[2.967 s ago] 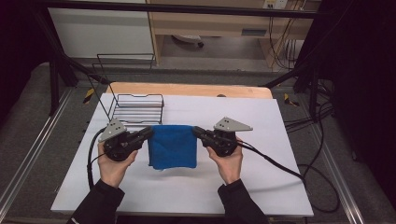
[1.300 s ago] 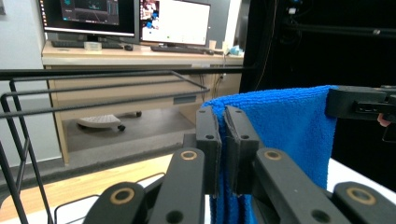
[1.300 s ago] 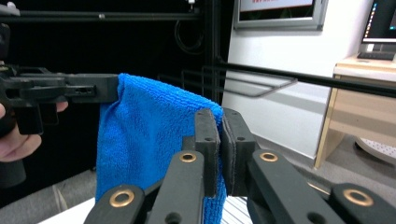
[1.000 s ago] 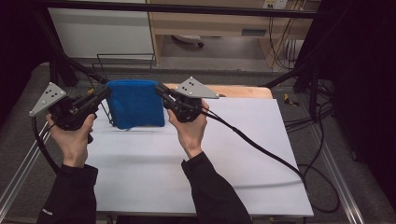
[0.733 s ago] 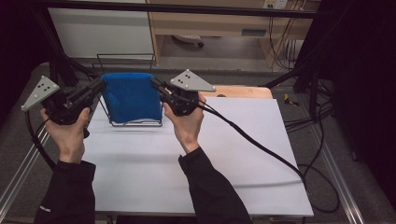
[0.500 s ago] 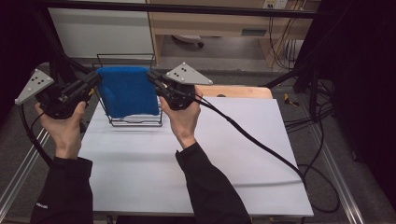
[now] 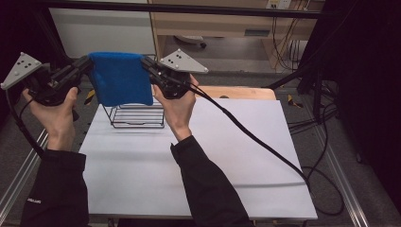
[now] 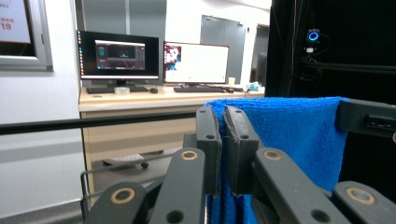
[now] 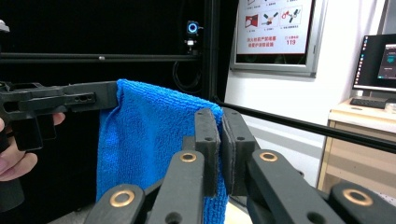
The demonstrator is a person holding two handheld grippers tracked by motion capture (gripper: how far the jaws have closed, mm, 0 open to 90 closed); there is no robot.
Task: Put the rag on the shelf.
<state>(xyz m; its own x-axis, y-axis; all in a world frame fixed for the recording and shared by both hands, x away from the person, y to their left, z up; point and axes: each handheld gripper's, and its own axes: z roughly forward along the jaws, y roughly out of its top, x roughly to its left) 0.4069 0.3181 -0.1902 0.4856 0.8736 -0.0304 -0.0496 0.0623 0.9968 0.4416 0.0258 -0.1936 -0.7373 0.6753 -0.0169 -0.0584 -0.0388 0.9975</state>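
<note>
Lifted higher, blue cloth (image 7: 120,78) hangs above empty wire basket (image 7: 137,116)

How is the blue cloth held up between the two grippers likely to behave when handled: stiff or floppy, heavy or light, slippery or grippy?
Probably floppy: the blue cloth hangs limp below the left gripper and right gripper. Likely light, since corner pinches carry it. Its looped terry surface suggests it grips rather than slips.
</note>
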